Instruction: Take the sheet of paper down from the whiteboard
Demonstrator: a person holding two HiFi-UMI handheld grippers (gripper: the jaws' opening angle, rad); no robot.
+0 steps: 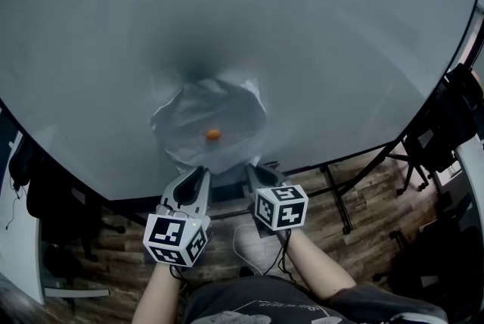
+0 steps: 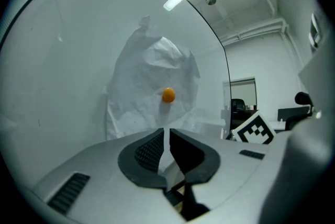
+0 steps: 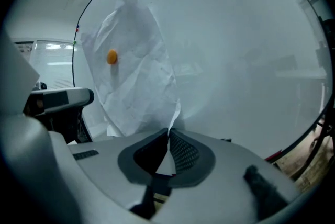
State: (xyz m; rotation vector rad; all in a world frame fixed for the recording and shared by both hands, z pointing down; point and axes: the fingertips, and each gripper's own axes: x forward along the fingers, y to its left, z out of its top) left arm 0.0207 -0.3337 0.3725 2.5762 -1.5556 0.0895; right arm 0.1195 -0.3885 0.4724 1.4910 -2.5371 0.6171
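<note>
Left hand-held gripper (image 2: pixel 166 131) closed on lower edge of paper (image 1: pixel 215 114). Right hand-held gripper (image 3: pixel 168 131) closed on lower corner, just beside. Paper crumpled, pinned to whiteboard (image 1: pixel 318 42) by orange magnet (image 1: pixel 213 135).

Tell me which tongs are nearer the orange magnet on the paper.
Left. The left tongs pinch the paper at its lower edge, almost straight below the magnet; the right tongs pinch the same edge farther off, with the magnet up and to their left.
</note>
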